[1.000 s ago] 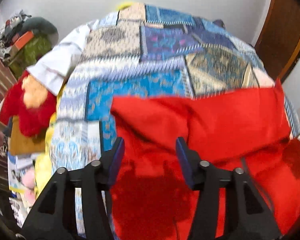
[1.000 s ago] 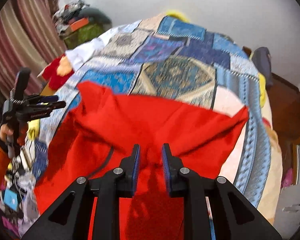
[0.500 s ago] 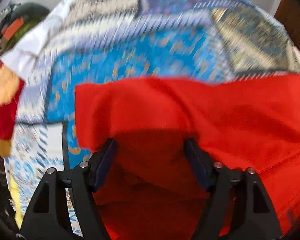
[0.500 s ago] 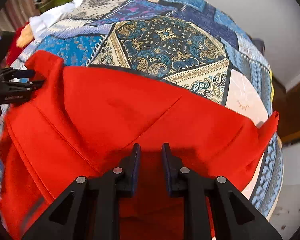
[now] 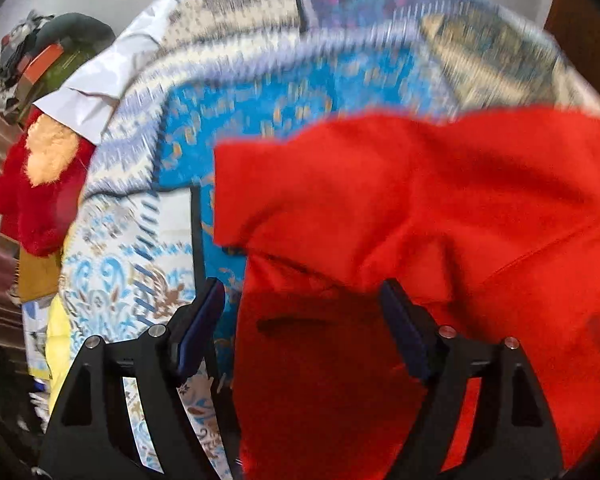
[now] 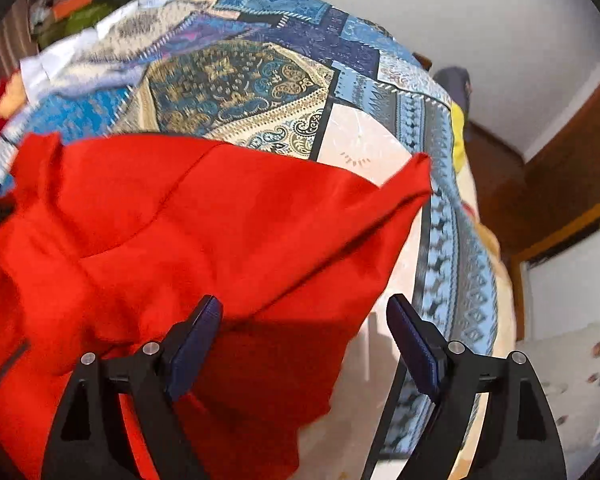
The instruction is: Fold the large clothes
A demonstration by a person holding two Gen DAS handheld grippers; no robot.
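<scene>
A large red garment lies spread over the near part of a bed covered by a patchwork bedspread in blue, cream and gold panels. In the left wrist view the garment fills the lower right of the picture, with a squared flap of cloth, perhaps a sleeve, jutting toward the bed's left side, its edge lying over a bright blue panel. The left tongs stand spread wide, pointing steeply down at the cloth; red fabric lies beneath and between the two blue-padded fingers, but neither pad presses on it. The picture is blurred, so the fine folds are hard to read. In the right wrist view the same red garment covers the lower left, and one pointed corner reaches out toward the bed's right edge, over a pale cream panel of the patchwork bedspread. The right tongs are opening: their jaws stand wide apart, with the garment's lower edge passing under the left finger while the right finger hangs over bare bedspread, and no cloth is pinched. Beyond the bed's left edge sits a red plush toy with a pale furry patch, next to a white cloth that drapes off that edge. A heap of clutter stands in the far left corner of the room, and a brown wooden door shows at the right.
</scene>
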